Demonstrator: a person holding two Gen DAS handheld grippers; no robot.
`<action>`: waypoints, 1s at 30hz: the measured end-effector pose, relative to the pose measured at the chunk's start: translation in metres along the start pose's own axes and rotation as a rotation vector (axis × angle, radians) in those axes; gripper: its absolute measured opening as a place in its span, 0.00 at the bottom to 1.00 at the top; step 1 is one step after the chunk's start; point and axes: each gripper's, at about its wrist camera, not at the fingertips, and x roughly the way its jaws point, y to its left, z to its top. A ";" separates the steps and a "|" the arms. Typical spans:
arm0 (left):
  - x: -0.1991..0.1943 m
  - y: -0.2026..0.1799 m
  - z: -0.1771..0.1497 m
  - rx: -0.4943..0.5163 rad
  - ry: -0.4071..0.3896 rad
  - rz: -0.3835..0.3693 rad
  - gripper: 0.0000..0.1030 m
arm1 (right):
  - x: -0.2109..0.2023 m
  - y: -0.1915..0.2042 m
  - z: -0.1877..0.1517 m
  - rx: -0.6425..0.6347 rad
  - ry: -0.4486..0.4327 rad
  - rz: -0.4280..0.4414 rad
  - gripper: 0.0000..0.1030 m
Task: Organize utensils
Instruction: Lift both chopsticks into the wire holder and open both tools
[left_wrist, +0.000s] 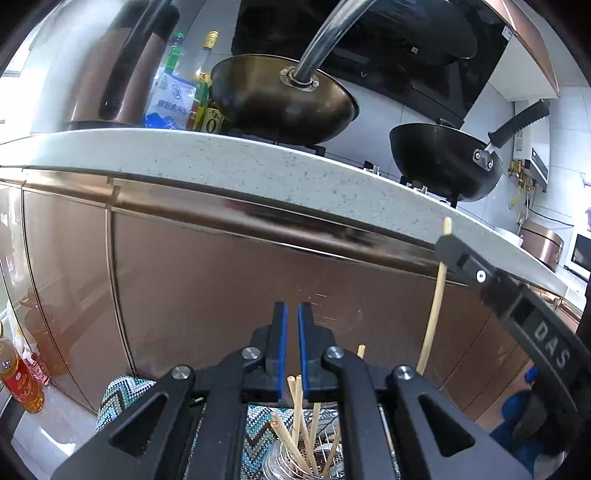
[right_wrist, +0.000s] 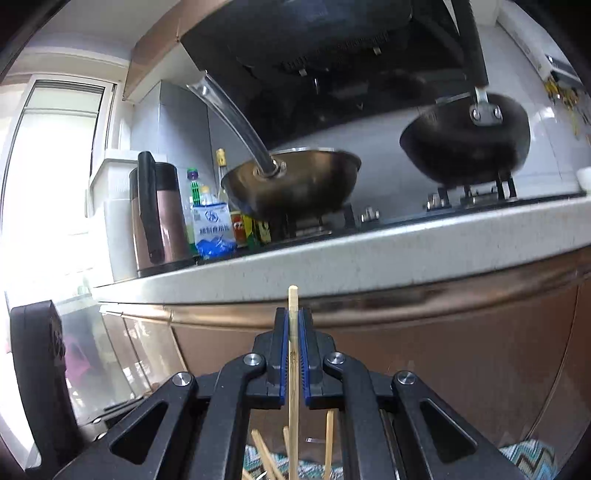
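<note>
Bamboo is what the right gripper (right_wrist: 293, 325) has between its blue pads: a single chopstick (right_wrist: 293, 387), held upright with its top end poking just above the fingertips and its lower length running down toward the holder (left_wrist: 295, 461) below. From the left camera that same stick hangs just right of the holder, with the right gripper clamped near its top.

The left gripper (left_wrist: 292, 321) carries nothing; its jaws stand a narrow gap apart, hovering over the metal holder, where several other chopsticks (left_wrist: 295, 413) already lean at odd angles. The holder sits on a zigzag-patterned cloth (left_wrist: 122, 395) near the copper-coloured cabinet front (left_wrist: 221, 277), below the counter (left_wrist: 258, 162) with its two woks.

The risk from here is in the drop. The holder's mouth is mostly hidden under the gripper bodies, so I can't be sure the tip is over it. If the stick is let go off-line, it could land on the rim or on a leaning chopstick and tip out onto the cloth. A grip so near the top also lets the long lower part swing.
</note>
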 end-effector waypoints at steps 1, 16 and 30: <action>-0.001 0.000 0.000 0.000 -0.001 0.001 0.06 | 0.001 0.001 0.000 -0.003 -0.006 -0.004 0.05; -0.013 0.005 0.002 0.014 0.008 0.042 0.19 | 0.002 -0.004 -0.042 -0.020 0.061 -0.067 0.31; -0.099 -0.005 0.008 0.080 -0.033 0.114 0.50 | -0.076 0.023 -0.018 -0.070 0.103 -0.153 0.52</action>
